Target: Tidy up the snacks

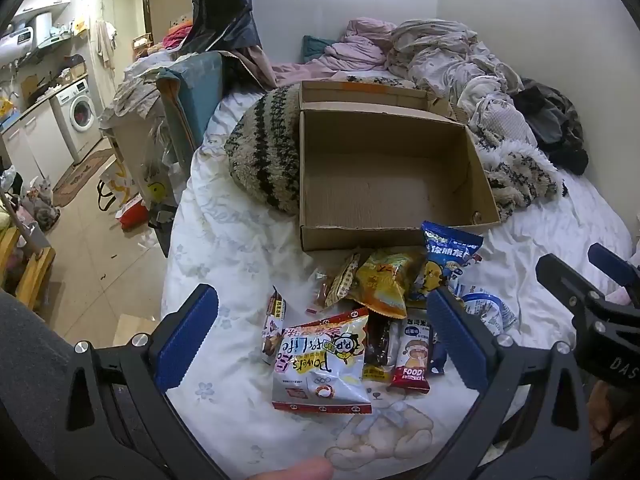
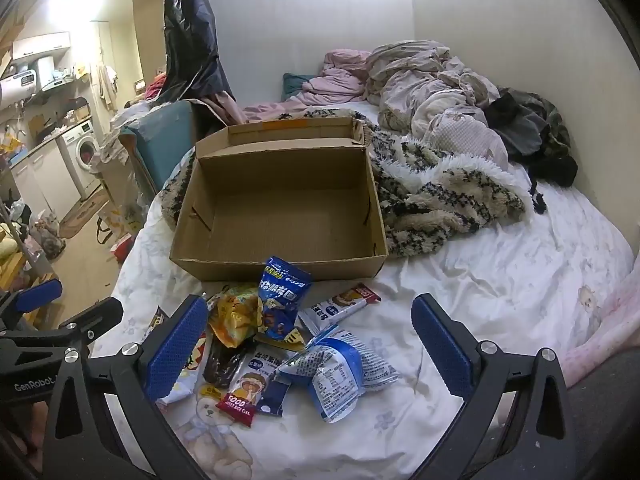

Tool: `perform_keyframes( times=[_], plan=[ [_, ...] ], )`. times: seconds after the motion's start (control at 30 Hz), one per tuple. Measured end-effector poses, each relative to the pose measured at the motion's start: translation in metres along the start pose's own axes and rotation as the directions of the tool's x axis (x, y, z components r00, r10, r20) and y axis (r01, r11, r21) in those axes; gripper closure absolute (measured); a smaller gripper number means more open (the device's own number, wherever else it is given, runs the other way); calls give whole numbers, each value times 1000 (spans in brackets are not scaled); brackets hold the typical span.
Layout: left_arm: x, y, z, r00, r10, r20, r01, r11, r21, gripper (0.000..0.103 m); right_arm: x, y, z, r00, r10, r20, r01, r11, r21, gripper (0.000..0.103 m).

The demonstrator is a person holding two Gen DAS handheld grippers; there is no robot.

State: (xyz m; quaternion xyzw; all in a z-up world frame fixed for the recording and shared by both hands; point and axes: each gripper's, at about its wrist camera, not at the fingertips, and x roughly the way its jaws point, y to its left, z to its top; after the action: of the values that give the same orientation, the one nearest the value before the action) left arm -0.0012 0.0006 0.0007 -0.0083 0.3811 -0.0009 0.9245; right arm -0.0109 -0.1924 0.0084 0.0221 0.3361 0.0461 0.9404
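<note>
An empty brown cardboard box (image 1: 384, 176) (image 2: 280, 208) sits open on the white bedsheet. In front of it lies a pile of snack packets. A white Power's packet (image 1: 320, 364) lies nearest, between the blue pads of my left gripper (image 1: 320, 340), which stands open above it. A yellow packet (image 1: 380, 280) (image 2: 236, 316) and a blue cartoon packet (image 1: 450, 260) (image 2: 282, 300) lean near the box's front wall. A blue-and-white packet (image 2: 344, 372) and a red-ended rice cake bar (image 2: 244, 392) (image 1: 412, 360) lie between the pads of my open right gripper (image 2: 312, 344).
A striped fuzzy blanket (image 1: 264, 144) (image 2: 440, 200) lies behind and beside the box. Crumpled bedding and clothes (image 1: 460, 56) (image 2: 440, 88) pile up by the wall. The bed's left edge (image 1: 172, 240) drops to a tiled floor with bags, a washing machine (image 1: 80, 114) and a cat (image 1: 44, 200).
</note>
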Motion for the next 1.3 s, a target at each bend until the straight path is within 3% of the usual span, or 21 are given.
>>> perform_keyframes(
  times=[1.3],
  plan=[
    [-6,5,8,1000,6,3,-6,1000,5,0,3,-1,-1,1000,5,-14,-5,1000,10,0]
  ],
)
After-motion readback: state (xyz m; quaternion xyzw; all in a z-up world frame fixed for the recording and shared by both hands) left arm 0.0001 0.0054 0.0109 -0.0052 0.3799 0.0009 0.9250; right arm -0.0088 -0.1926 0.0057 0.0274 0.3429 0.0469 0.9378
